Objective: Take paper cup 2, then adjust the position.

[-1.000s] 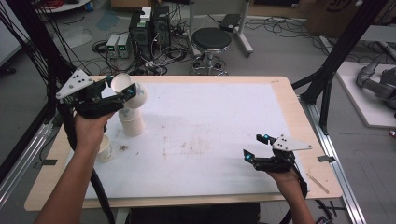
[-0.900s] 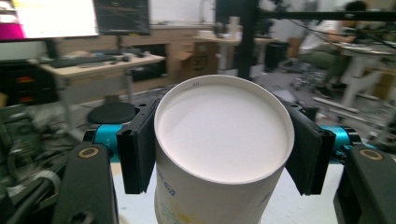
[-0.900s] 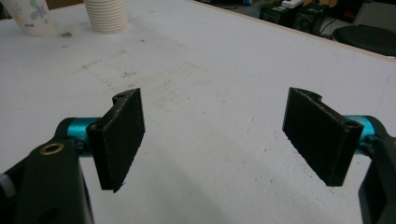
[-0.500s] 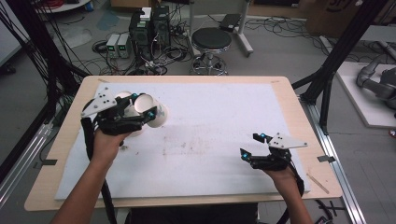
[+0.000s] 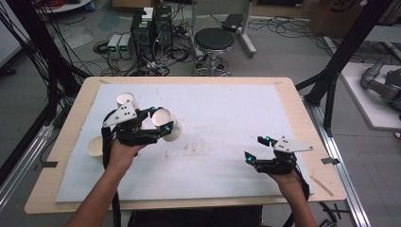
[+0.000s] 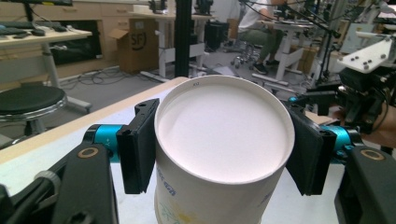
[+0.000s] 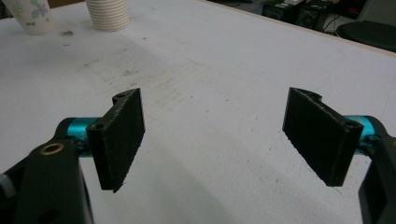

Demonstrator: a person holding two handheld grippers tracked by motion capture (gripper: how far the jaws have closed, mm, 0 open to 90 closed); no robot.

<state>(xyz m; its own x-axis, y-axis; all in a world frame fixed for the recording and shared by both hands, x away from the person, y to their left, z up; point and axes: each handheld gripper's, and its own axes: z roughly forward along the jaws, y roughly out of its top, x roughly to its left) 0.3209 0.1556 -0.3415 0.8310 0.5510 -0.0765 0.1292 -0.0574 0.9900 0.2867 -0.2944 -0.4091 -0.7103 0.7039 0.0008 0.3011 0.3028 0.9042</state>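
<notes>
My left gripper (image 5: 160, 121) is shut on a white paper cup (image 5: 168, 125) and holds it tilted above the left part of the white mat (image 5: 227, 109). In the left gripper view the cup (image 6: 224, 140) has its open mouth toward the camera, with a black jaw pressed on either side. A stack of paper cups (image 5: 125, 100) stands behind the hand. One single cup (image 5: 94, 146) stands at the mat's left edge. My right gripper (image 5: 257, 149) rests low at the front right, open and with nothing in it (image 7: 215, 135).
The right gripper view has the stack of cups (image 7: 108, 14) and a printed cup (image 7: 32, 16) far off across the stained mat. A black stool (image 5: 214, 40) and electronics boxes (image 5: 151, 26) stand behind the wooden table (image 5: 302, 113).
My left gripper has carried the cup away from the stack, rightward and nearer over the mat. The right gripper has barely moved.
</notes>
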